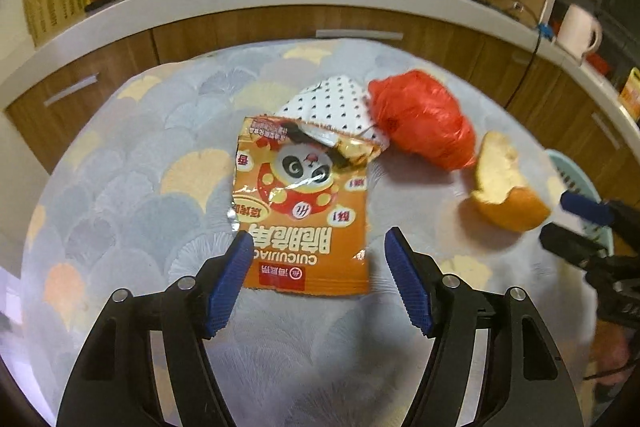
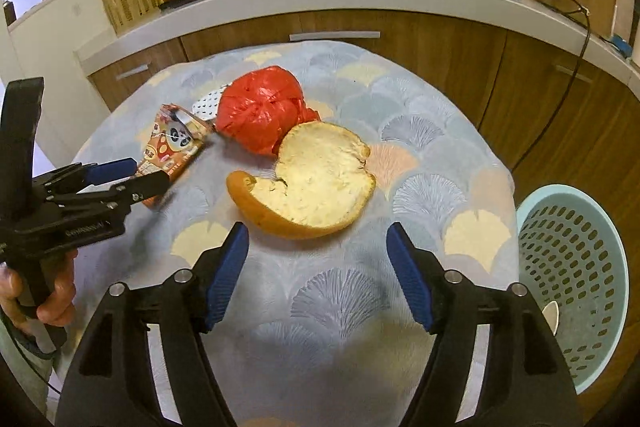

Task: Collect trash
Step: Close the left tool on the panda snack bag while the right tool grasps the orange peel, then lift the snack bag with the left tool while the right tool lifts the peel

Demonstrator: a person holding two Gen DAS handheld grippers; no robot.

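Note:
An orange snack wrapper (image 1: 304, 203) with a panda print lies flat on the patterned tablecloth (image 1: 120, 187). My left gripper (image 1: 319, 239) hovers open over its near end, a pad on each side and neither touching it. A large orange peel (image 2: 312, 179) lies white side up just ahead of my right gripper (image 2: 317, 229), which is open and holds nothing. Behind them are a crumpled red plastic bag (image 2: 260, 111) and a white polka-dot paper (image 1: 332, 103). In the right wrist view the left gripper (image 2: 132, 175) shows at the left edge, held by a hand.
A pale blue perforated basket (image 2: 560, 191) stands beside the table's right edge, with a small white scrap inside. Beyond the table run wooden cabinets and a white counter (image 2: 320, 3) with a wok, a pot and bottles. A black cable (image 2: 568, 87) hangs down the cabinet.

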